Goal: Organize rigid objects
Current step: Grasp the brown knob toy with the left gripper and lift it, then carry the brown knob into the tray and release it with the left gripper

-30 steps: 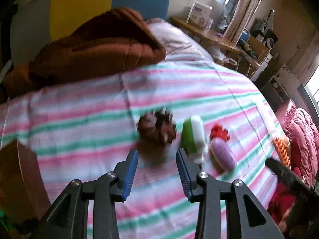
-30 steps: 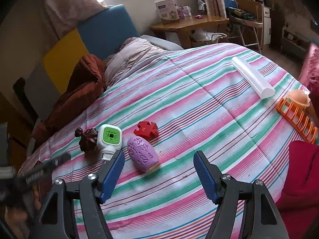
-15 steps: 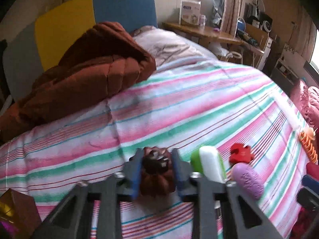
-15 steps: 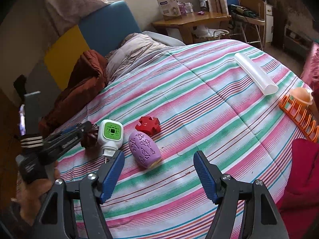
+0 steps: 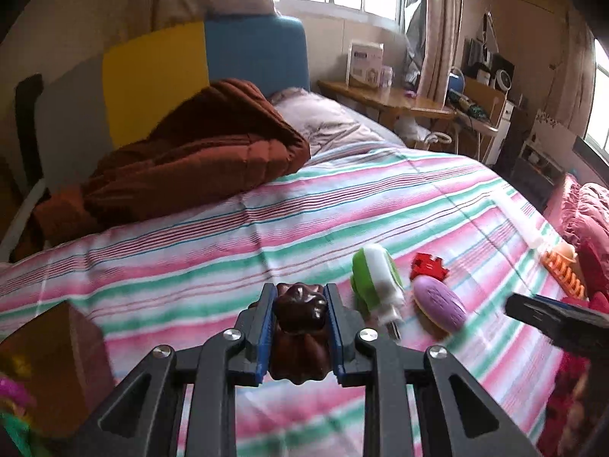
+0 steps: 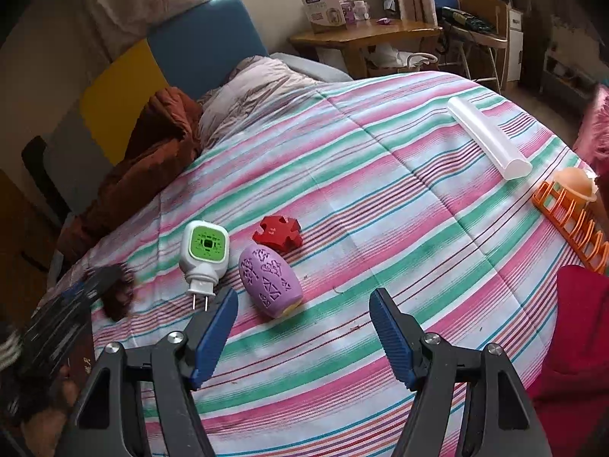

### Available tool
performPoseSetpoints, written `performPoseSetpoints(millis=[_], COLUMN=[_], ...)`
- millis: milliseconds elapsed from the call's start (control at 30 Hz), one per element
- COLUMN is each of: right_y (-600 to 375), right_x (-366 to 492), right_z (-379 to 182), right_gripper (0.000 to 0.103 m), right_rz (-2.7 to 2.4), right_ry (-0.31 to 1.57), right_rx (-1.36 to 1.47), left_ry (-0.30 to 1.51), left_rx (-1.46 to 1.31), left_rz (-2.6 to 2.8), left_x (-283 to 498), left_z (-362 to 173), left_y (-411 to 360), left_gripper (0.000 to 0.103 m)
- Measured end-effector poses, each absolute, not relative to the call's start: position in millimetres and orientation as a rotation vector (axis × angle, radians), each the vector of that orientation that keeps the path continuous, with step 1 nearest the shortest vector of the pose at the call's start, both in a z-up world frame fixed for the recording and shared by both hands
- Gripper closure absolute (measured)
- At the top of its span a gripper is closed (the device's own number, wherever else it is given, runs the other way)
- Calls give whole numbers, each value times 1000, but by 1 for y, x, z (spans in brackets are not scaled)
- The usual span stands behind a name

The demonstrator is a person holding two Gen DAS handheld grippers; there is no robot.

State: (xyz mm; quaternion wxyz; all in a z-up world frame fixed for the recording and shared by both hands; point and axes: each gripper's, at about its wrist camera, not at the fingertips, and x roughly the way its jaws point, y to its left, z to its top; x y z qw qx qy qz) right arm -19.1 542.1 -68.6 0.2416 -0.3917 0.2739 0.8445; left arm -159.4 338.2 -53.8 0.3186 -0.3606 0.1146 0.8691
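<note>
Dark brown carved figurine [image 5: 300, 337] sits clamped between the blue pads of the left gripper [image 5: 298, 327], held above the striped bedspread [image 5: 228, 236] just left of the green-and-white plug-in device [image 5: 375, 283]. Right of that device lie the purple patterned egg-shaped piece [image 6: 270, 282], touching it or nearly so, and the red puzzle-shaped block [image 6: 277, 234] just beyond. The right gripper [image 6: 303, 329] hangs with jaws wide and nothing between them, near the purple piece, with the white tube [image 6: 487, 137] and orange rack [image 6: 571, 224] well right of the device.
</note>
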Motion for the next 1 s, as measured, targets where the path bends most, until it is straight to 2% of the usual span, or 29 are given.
performPoseSetpoints(millis=[533, 1000], right_y=[547, 539], right_x=[-25, -40], right_z=[-88, -113], right_gripper=[31, 31], right_rz=[2223, 2157], right_ry=[725, 630], right_rx=[-1188, -1379], left_ry=[246, 208], left_rx=[-958, -947], left_rz=[2309, 2328], left_x=[-84, -58], left_z=[-35, -24], left_y=[273, 240], left_gripper=[79, 79])
